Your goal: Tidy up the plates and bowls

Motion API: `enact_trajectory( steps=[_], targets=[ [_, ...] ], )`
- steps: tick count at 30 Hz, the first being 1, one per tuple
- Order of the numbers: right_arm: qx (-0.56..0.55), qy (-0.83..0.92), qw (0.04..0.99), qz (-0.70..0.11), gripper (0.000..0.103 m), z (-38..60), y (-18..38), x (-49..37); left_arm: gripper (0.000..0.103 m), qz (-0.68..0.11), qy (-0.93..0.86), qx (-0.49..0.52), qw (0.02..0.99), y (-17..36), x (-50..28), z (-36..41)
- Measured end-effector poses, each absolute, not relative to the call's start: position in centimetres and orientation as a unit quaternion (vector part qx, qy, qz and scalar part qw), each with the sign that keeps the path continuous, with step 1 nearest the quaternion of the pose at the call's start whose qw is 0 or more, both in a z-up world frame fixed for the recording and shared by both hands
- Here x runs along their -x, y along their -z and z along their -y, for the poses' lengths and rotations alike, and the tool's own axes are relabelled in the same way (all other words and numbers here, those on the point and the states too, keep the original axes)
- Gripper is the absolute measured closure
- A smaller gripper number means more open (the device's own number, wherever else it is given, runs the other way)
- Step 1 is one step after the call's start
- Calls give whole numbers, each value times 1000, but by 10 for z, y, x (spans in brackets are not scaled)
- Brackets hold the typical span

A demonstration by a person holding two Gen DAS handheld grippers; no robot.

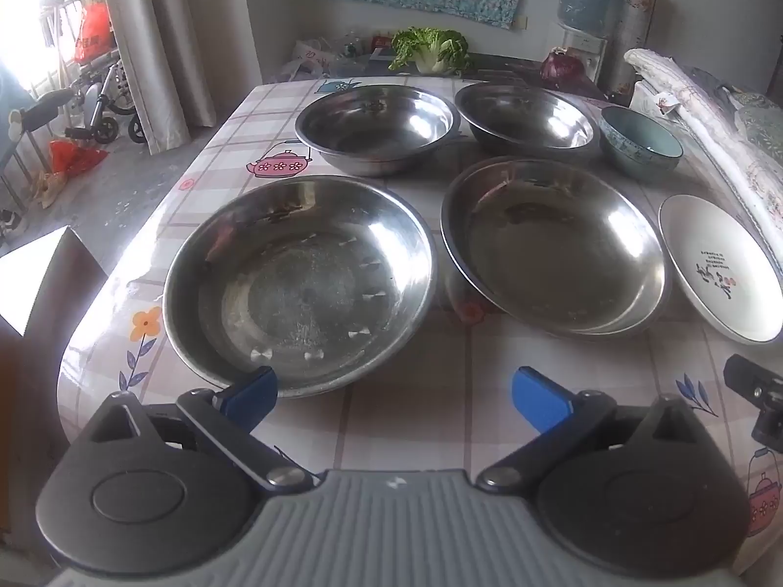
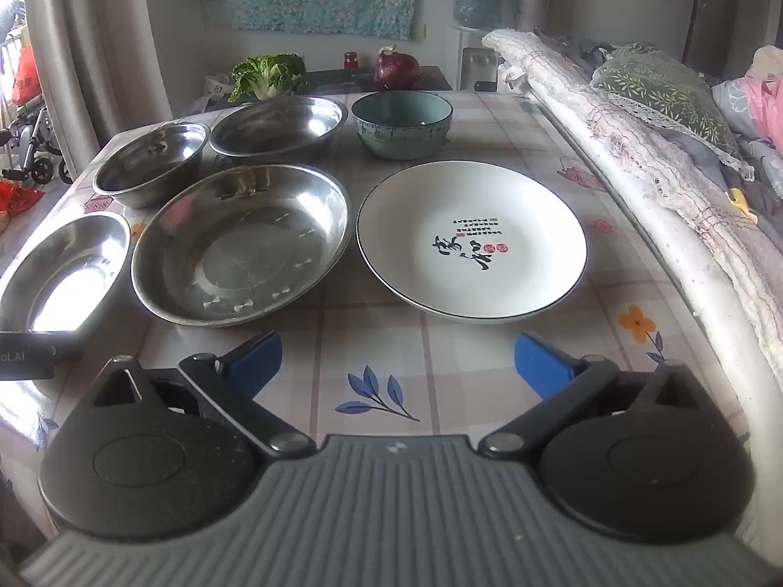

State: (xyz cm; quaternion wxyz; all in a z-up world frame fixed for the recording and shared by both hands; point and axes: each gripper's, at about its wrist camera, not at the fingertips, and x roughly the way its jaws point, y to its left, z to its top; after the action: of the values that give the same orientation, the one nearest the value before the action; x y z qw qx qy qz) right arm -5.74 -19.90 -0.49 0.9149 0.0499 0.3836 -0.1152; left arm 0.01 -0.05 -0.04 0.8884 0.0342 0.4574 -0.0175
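My left gripper (image 1: pixel 394 394) hangs w/ jaws spread wide, nothing btwn them, its left blue fingertip (image 1: pixel 254 394) at the near rim of the big steel plate (image 1: pixel 298 283). Right gripper (image 2: pixel 397 359) likewise gapes empty over the checked tablecloth (image 2: pixel 440 357), just short of the white ceramic plate (image 2: pixel 472 239) w/ calligraphy. Beside that sit what looks like two nested steel plates (image 1: pixel 553 249). Behind: two steel bowls (image 1: pixel 377 127) (image 1: pixel 531 117) and a teal ceramic bowl (image 2: pixel 401 122), all apart.
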Motion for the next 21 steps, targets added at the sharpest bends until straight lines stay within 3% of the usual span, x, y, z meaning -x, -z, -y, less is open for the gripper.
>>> enact_trajectory(
  steps=[21],
  targets=[
    [-47, 108, 917, -380, 1, 202, -3, 61, 0, -460, 55, -53, 885, -1, 15, 20]
  ],
)
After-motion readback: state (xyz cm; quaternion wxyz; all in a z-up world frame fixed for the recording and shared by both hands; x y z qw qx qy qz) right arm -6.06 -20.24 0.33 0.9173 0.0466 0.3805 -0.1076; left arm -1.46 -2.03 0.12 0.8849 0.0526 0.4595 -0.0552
